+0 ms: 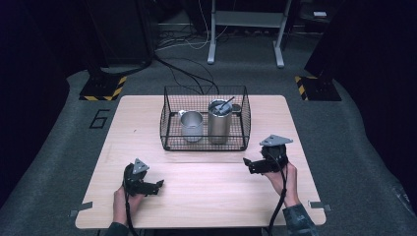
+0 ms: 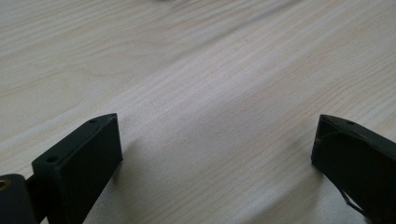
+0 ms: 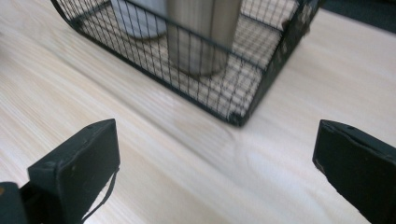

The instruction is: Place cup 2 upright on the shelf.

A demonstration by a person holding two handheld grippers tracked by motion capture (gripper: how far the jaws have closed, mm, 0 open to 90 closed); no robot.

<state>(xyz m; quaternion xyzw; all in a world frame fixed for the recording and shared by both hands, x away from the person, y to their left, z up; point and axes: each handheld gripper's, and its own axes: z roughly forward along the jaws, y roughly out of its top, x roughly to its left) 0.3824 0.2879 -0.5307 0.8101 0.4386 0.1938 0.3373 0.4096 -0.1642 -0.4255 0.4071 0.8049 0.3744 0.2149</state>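
Floor marking "6" [image 1: 100,118] beside table [image 1: 147,196]

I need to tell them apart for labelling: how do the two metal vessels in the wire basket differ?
The mug is shorter; the tall cylinder rises nearly to the wire basket's rim. The mug has a side handle; the tall cylinder shows none. The mug looks empty, while a utensil lies slanted across the tall cylinder's top. The mug stands left of the tall cylinder. Both are upright, silvery metal, inside the basket.
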